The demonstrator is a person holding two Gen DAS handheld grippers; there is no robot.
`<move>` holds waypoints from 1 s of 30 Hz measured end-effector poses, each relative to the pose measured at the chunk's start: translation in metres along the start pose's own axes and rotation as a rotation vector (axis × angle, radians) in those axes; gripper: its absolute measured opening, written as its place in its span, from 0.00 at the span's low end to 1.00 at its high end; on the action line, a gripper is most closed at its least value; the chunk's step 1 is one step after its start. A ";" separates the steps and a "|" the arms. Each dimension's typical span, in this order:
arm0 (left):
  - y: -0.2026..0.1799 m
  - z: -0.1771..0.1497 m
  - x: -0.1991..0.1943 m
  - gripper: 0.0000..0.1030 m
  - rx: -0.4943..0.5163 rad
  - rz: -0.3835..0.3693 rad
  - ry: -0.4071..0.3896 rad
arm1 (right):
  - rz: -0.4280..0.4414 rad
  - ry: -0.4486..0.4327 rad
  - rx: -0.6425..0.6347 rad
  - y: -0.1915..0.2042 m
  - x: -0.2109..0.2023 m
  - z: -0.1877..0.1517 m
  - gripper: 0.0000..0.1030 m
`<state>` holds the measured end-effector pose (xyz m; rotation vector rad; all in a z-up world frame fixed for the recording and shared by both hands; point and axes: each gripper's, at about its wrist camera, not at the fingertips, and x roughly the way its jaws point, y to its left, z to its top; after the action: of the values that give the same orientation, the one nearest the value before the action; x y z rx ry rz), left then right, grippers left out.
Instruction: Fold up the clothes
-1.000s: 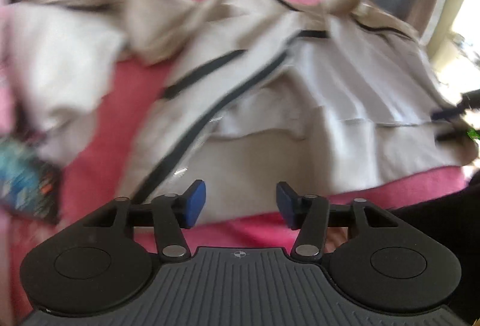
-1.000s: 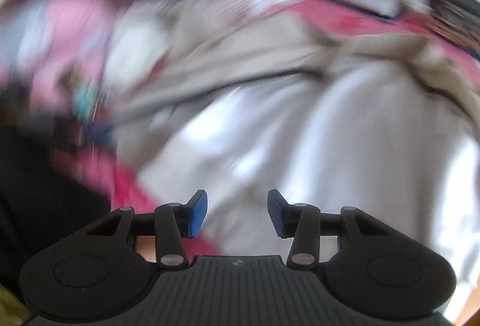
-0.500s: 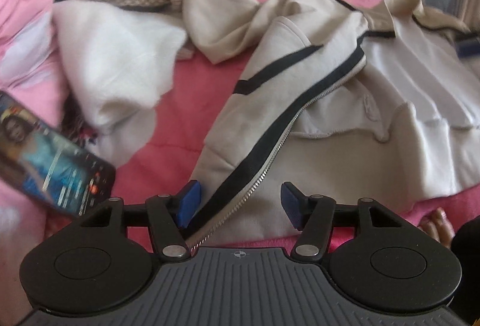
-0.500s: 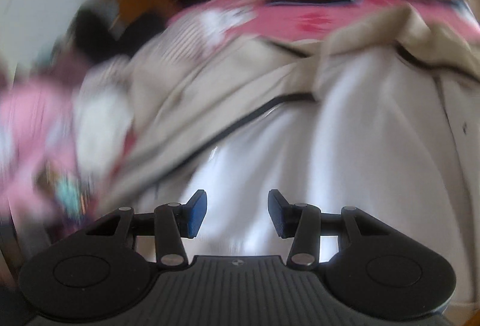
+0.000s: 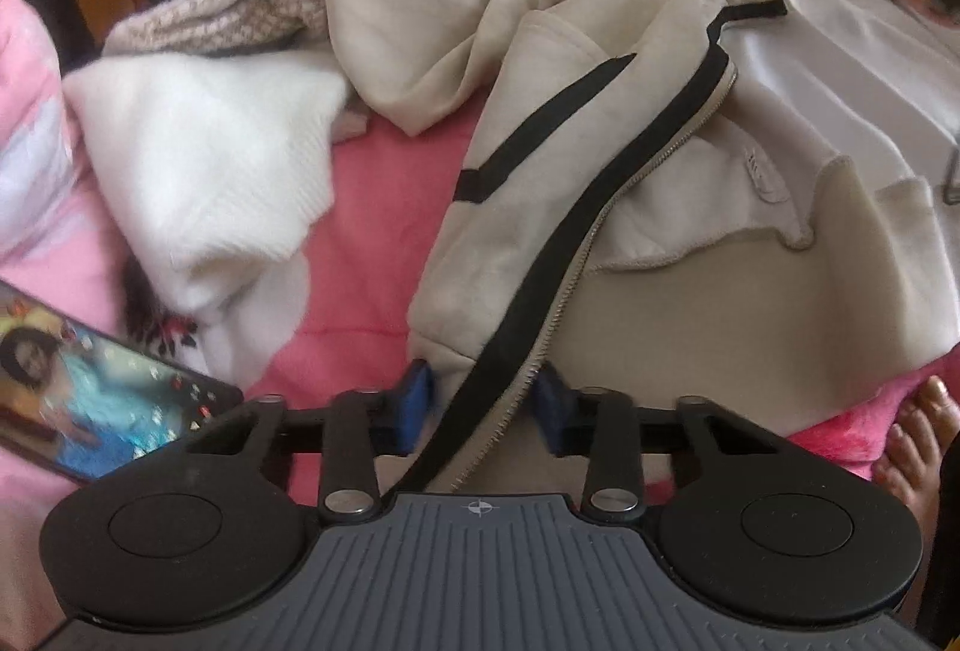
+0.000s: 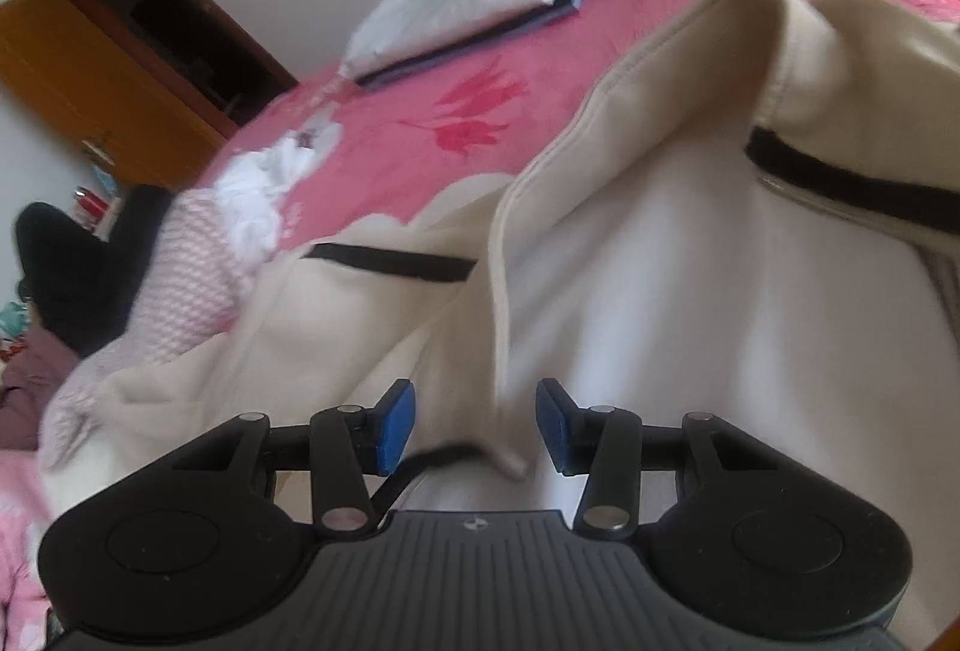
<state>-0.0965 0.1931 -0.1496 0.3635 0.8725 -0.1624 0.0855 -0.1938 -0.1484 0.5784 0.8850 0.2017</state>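
Cream zip jacket (image 5: 690, 291) unfolded mid-frame; left gripper (image 5: 480, 405) open astride zipper hem, right gripper (image 6: 474, 426) open over collar edge; next, pinch both.

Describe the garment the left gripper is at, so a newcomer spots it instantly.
On the pink bedspread, right of the fluffy white sweater, lies a cream zip jacket. Its hem sits between the left gripper fingers. Only it has black trim and a zipper.

The left gripper (image 5: 483, 405) is held low at the near edge, jaws parted. The right gripper (image 6: 474, 426) is held farther right, jaws likewise parted. Bare toes (image 5: 918, 441) are seen near right.
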 end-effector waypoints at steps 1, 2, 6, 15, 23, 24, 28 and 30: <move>0.002 0.002 -0.002 0.19 -0.001 0.004 -0.001 | -0.001 0.000 -0.002 -0.001 0.007 0.006 0.31; 0.005 0.004 -0.004 0.15 -0.002 0.008 -0.001 | -0.002 -0.001 -0.005 -0.002 0.014 0.012 0.06; 0.027 0.021 -0.024 0.12 -0.113 -0.067 -0.020 | -0.004 -0.003 -0.015 -0.005 0.041 0.036 0.04; 0.067 0.072 -0.049 0.11 -0.443 -0.663 -0.155 | -0.004 -0.154 -0.168 0.032 0.019 0.128 0.04; -0.035 0.107 -0.014 0.11 -0.241 -1.014 -0.085 | -0.102 -0.121 -0.185 0.018 0.042 0.167 0.04; -0.049 0.107 -0.008 0.11 -0.207 -1.022 -0.065 | -0.113 -0.115 -0.194 0.016 0.046 0.167 0.04; -0.090 0.105 0.016 0.11 -0.106 -1.018 0.025 | -0.167 -0.074 -0.231 0.008 0.066 0.162 0.04; -0.104 0.104 0.025 0.12 -0.055 -0.989 0.052 | -0.196 -0.048 -0.238 0.000 0.075 0.158 0.06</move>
<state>-0.0359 0.0578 -0.1335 -0.1463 1.0463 -1.0411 0.2556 -0.2259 -0.1210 0.2720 0.8515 0.1125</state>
